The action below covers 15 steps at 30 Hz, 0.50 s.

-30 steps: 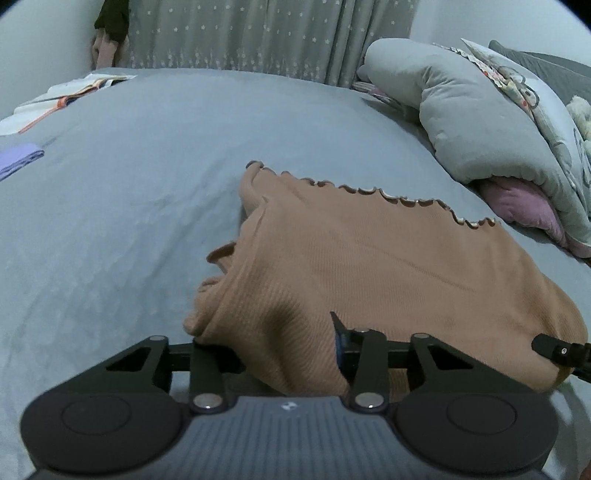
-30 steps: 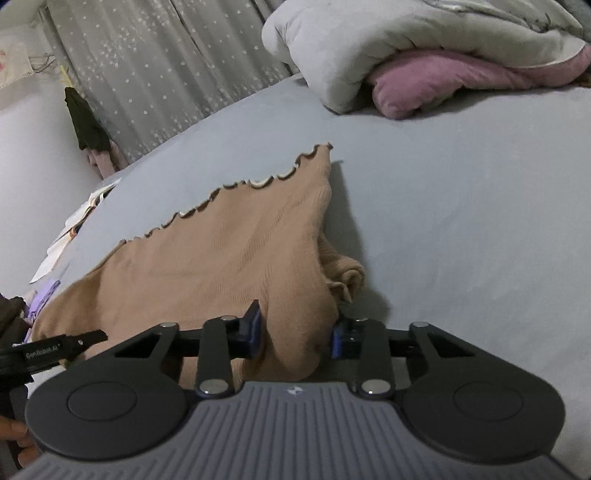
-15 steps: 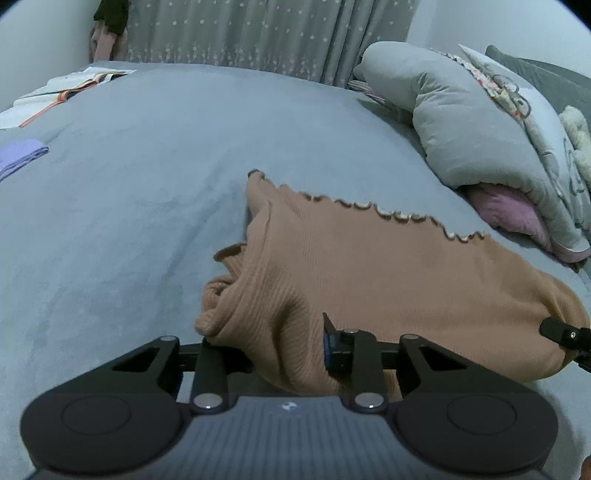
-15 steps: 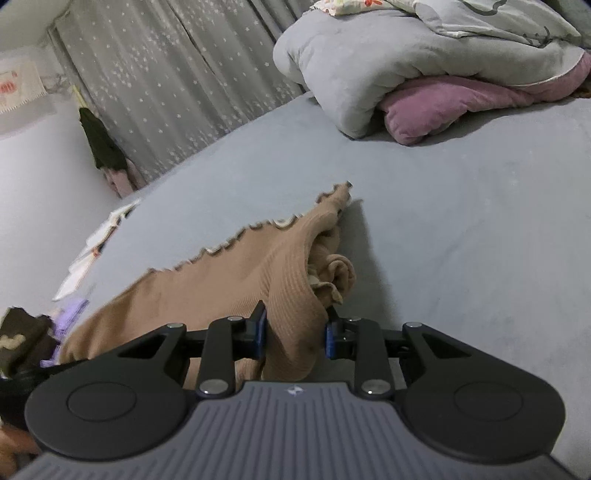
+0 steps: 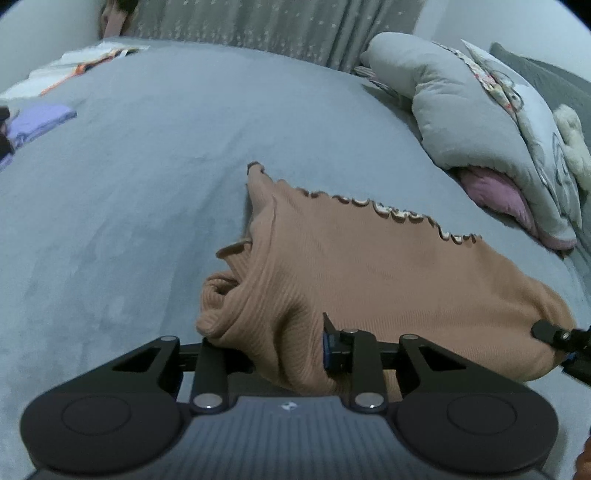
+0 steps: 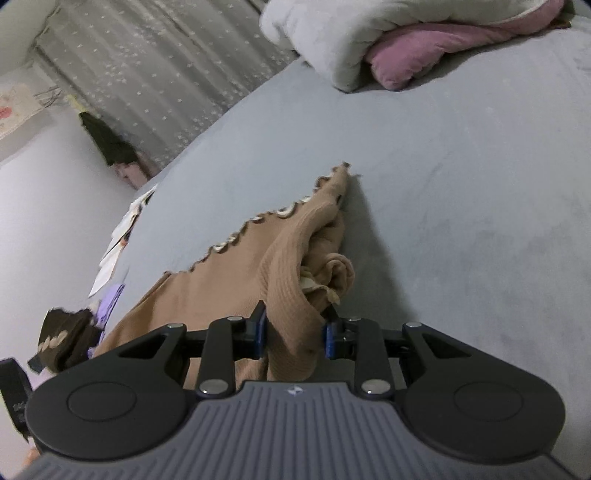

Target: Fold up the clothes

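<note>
Both tongs, left (image 5: pixel 273 354) and right (image 6: pixel 293 334), pinch the tan top's (image 5: pixel 369 266) near edge.

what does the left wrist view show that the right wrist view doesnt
Only the left wrist view shows the white fluffy toy on the bedding, the patterned quilt, and the right gripper's tip at the far corner.

Only the right wrist view shows the dark brown garment at the bed's edge and the wall picture.

Both show the tan sweater pinched in each gripper, left gripper and right gripper, the grey bed, curtain, pink pillow and purple cloth.
</note>
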Each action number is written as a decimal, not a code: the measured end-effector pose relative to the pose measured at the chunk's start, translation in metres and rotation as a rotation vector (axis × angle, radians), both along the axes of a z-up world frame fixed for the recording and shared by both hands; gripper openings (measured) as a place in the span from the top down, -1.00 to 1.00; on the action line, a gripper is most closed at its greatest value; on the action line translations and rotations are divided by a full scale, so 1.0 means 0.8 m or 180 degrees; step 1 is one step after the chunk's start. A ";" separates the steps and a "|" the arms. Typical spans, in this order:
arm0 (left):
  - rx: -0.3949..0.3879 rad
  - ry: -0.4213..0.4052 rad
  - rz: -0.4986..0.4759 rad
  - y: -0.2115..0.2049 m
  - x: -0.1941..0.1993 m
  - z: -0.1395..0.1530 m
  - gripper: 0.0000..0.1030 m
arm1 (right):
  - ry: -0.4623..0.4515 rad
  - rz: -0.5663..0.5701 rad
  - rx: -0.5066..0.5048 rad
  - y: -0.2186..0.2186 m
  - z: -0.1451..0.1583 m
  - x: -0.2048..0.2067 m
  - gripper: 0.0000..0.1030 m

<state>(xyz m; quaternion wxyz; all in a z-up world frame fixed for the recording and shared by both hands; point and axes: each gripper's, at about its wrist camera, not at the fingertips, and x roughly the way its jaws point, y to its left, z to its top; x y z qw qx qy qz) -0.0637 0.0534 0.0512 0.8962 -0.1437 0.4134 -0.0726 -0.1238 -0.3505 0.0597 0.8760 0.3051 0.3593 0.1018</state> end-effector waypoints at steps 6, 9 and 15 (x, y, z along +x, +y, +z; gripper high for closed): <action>-0.0176 0.0051 0.0007 0.015 -0.016 -0.015 0.11 | 0.0146 -0.0011 0.0257 -0.006 -0.040 0.002 -0.01; -0.0161 -0.0010 -0.0079 0.019 -0.015 -0.015 -0.02 | 0.0123 -0.0039 0.0504 -0.010 -0.057 0.000 -0.08; -0.0242 -0.0048 -0.0063 0.022 -0.012 -0.018 -0.13 | 0.0060 -0.0082 0.0945 -0.016 -0.086 -0.003 -0.40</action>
